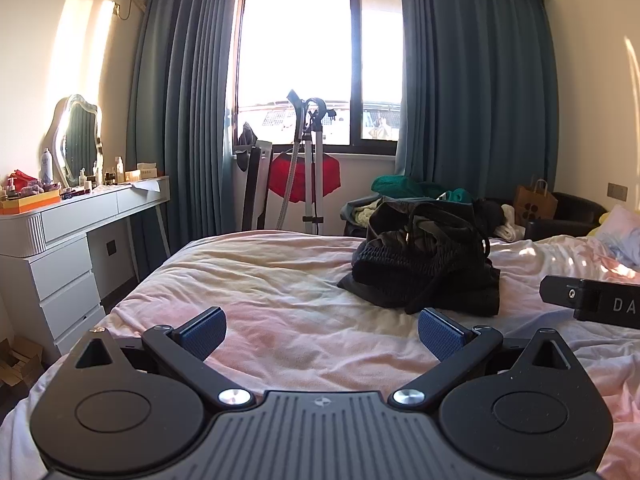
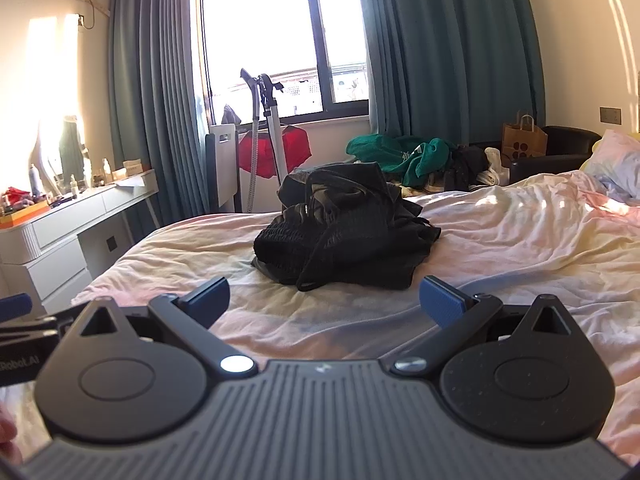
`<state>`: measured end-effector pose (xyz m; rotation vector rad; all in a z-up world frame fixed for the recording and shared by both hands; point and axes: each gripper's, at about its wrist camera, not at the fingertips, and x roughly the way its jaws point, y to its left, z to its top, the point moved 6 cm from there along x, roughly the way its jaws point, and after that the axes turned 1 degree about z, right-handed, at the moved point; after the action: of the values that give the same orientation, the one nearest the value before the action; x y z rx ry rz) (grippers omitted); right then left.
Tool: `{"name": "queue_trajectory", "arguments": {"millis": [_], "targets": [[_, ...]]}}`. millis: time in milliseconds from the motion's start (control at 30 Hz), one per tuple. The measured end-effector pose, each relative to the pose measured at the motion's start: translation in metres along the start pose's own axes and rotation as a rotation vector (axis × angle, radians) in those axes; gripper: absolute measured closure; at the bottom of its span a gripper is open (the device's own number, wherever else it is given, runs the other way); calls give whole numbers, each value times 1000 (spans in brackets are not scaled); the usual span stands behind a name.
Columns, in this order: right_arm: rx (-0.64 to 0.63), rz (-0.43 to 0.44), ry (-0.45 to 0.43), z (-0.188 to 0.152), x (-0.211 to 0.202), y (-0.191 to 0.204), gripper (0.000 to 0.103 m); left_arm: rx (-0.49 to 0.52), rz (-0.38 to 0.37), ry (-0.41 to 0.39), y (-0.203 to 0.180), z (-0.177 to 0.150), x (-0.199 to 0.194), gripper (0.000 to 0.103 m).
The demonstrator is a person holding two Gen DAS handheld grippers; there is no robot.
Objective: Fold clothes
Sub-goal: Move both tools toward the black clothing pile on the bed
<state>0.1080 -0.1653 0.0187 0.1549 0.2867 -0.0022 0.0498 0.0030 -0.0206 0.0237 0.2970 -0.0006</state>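
Left gripper (image 1: 322,330): held above the near part of the bed, blue pads (image 1: 202,332) spread wide, nothing between them.
Right gripper (image 2: 324,300): jaws likewise wide apart and empty; its body is seen at the right edge of the left wrist view.
Black clothes pile (image 2: 344,232): one heap, bunched and unfolded, lying on the bed beyond both grippers, mid-bed in the right wrist view, right of centre in the left.
Bed sheet (image 1: 272,280): pink and cream, wrinkled; a bare stretch lies between the grippers and the pile, and more to the right of it.
Bed edges: the left edge runs beside the white dressing table (image 1: 80,216); the far edge faces the window (image 1: 316,60).
Counts: two grippers, one black pile, one mirror (image 1: 78,138), one garment steamer (image 1: 308,160), one paper bag (image 2: 524,140).
Far right: a green garment (image 2: 400,152) lies among other clothes near a dark armchair (image 2: 560,148).
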Motion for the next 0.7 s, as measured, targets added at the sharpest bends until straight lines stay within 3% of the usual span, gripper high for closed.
{"name": "queue_trajectory", "arguments": {"millis": [433, 567, 700], "targets": [[28, -12, -5, 5, -5, -6, 0, 12, 29, 11, 1, -12, 10, 0], [52, -15, -5, 7, -6, -12, 0, -50, -45, 64, -3, -20, 17, 0], [76, -31, -9, 9, -7, -22, 0, -7, -39, 74, -18, -27, 22, 0]]}}
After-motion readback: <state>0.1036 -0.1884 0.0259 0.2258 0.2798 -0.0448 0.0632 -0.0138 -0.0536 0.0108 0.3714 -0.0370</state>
